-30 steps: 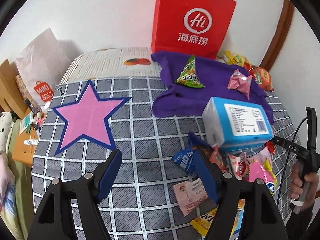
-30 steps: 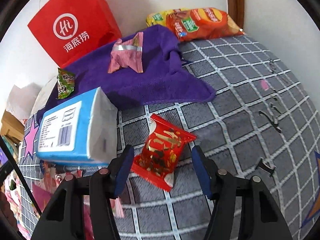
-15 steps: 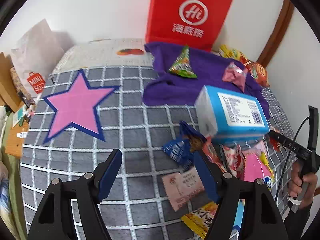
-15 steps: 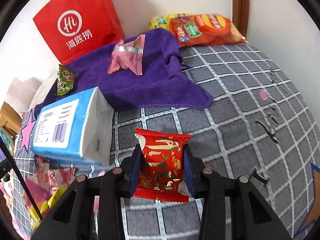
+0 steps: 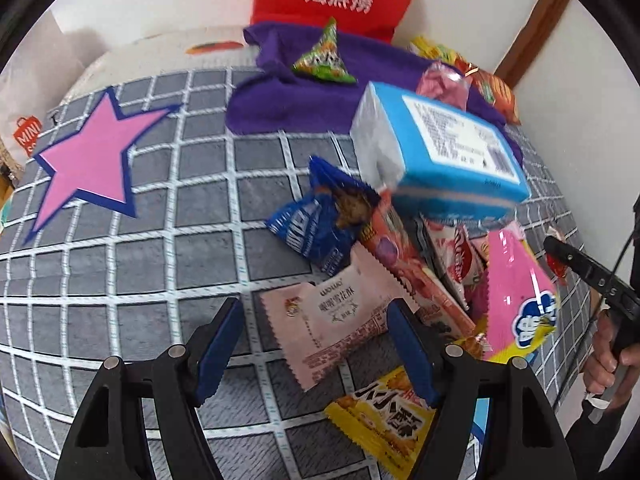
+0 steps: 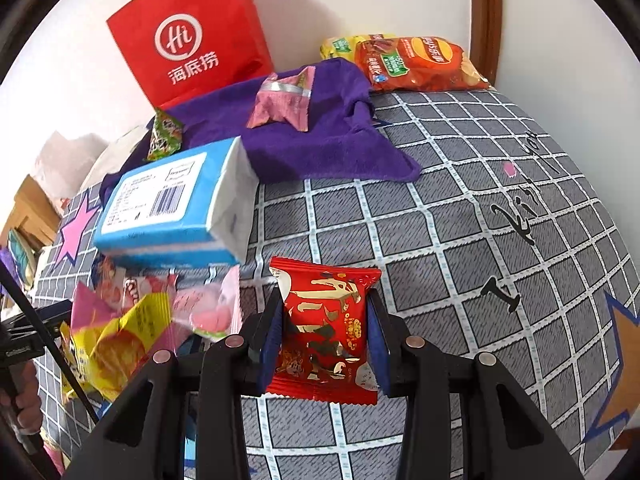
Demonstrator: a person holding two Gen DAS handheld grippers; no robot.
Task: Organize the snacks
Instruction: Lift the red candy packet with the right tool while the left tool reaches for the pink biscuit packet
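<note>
My right gripper point(image 6: 324, 340) has just closed its jaws on a red snack packet point(image 6: 324, 328); both blue pads press the packet's sides and it stands upright between them above the grey checked cover point(image 6: 460, 240). My left gripper point(image 5: 316, 344) has its jaws apart with nothing pressed between them. A pale pink snack packet point(image 5: 332, 320) lies flat on the cover in the gap between its fingers, and I see neither pad touching it.

I note a loose heap of snacks just right of that packet: a blue packet point(image 5: 316, 224), a long pink-orange bar point(image 5: 400, 264), a bright pink packet point(image 5: 516, 296) and a yellow packet point(image 5: 384, 424) nearest the camera. A blue tissue pack point(image 5: 440, 152) rests tilted on top of the heap.

Farther back, a purple cloth point(image 6: 320, 140) lies spread on the cover. On it I record a green triangular packet point(image 5: 326, 60) and a crumpled pink packet point(image 6: 284, 100), well apart from each other. A red paper bag point(image 6: 192, 44) stands against the wall behind the cloth. Two chip bags point(image 6: 416, 64) lie in the corner beside the cloth's far edge. A pink star point(image 5: 92, 160) is printed on the cover to the left.
</note>
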